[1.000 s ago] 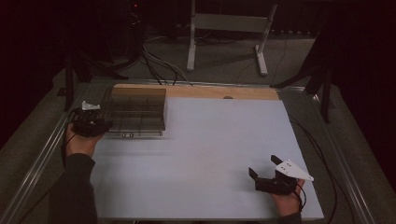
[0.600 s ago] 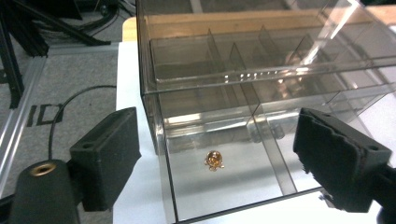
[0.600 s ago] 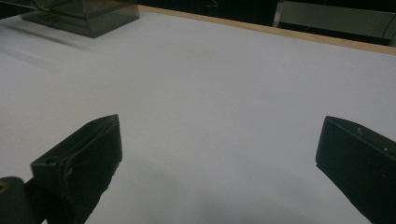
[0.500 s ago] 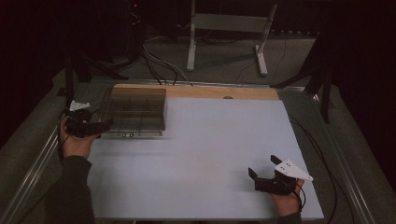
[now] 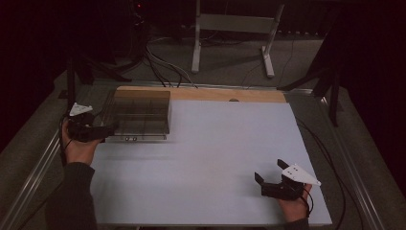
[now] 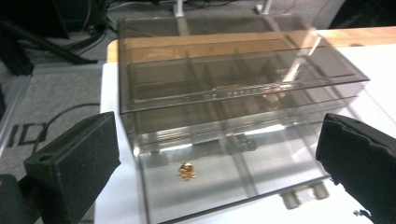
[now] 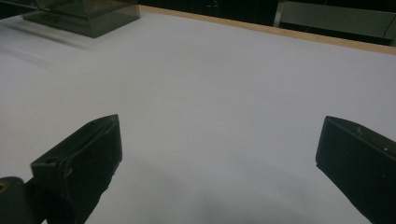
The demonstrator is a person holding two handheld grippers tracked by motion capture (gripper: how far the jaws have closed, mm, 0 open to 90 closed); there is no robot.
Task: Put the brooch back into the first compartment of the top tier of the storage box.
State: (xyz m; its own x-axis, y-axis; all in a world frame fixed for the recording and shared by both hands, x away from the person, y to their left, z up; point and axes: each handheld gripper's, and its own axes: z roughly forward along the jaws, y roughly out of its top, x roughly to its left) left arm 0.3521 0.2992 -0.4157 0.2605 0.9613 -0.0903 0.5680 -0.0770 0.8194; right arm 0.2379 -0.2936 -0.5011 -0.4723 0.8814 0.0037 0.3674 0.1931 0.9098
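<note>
A smoky clear plastic organizer box (image 5: 139,115) with inner dividers sits upright at the table's ten o'clock corner, lid shut (a small gold piece (image 6: 187,171) lies inside a near compartment).

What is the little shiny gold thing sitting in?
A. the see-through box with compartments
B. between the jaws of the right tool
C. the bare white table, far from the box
A: in the left gripper view the small gold thing lies in a front compartment of the see-through box, just ahead of the open left tool.
</note>
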